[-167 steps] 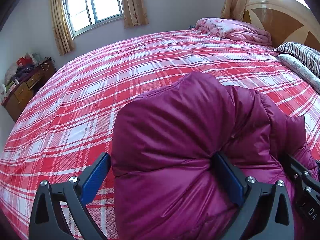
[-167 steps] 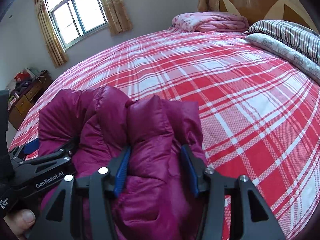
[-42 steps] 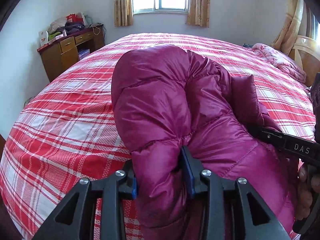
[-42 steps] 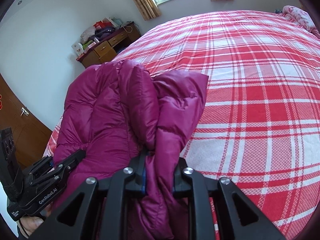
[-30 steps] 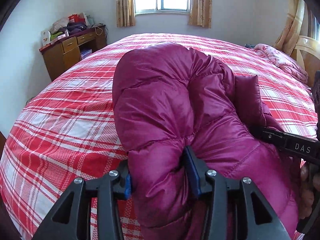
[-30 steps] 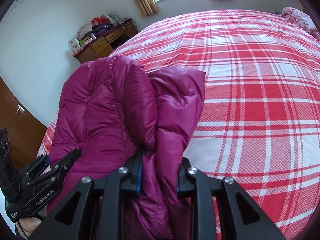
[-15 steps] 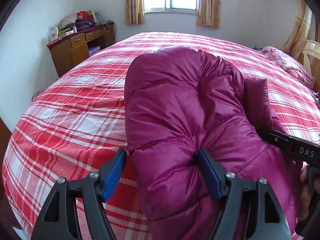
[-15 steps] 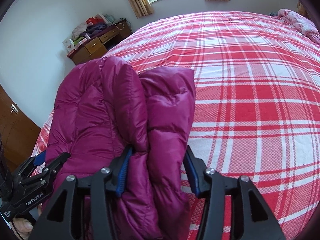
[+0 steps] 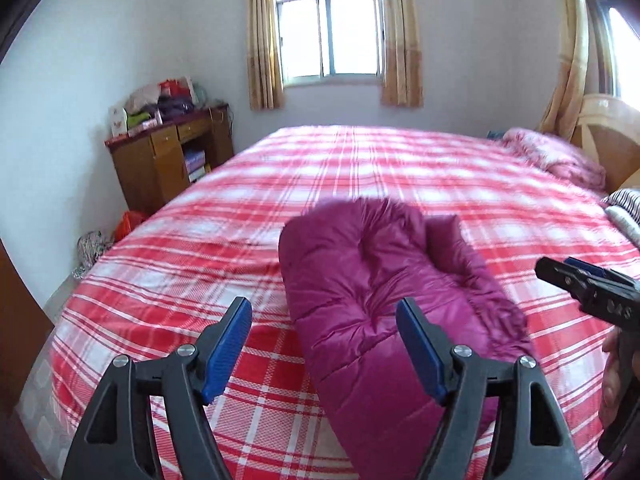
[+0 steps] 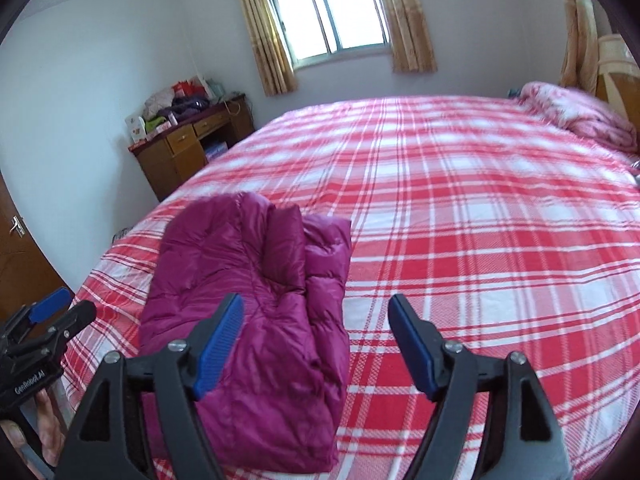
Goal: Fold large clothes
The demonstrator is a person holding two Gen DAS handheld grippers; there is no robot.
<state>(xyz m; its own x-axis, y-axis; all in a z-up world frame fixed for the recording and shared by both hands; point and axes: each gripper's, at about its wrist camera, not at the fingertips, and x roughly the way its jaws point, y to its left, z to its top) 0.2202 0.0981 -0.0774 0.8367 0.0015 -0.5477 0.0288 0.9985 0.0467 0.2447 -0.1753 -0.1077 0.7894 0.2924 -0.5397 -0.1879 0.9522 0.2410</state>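
Jacket (image 9: 372, 300): folded, purple, near the bed's (image 9: 400, 168) front edge
Left gripper (image 9: 324, 344): wide, holds nothing
Right gripper (image 10: 316, 340): opening, holds nothing
Room: lots of bare bed behind

One folded magenta puffer jacket (image 9: 384, 292) on one plaid bed (image 9: 360, 168) — two tools, left tool (image 9: 324, 348) and right tool (image 10: 316, 344) — one wooden dresser (image 9: 160, 160), one window (image 9: 330, 36), one pink quilt (image 10: 580, 116).

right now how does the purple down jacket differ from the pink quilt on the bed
The purple down jacket is plain magenta and shiny; the pink quilt is pale with a floral print. The jacket lies folded at the near edge, the quilt sits bundled by the headboard. Both rest on the red plaid bedspread.
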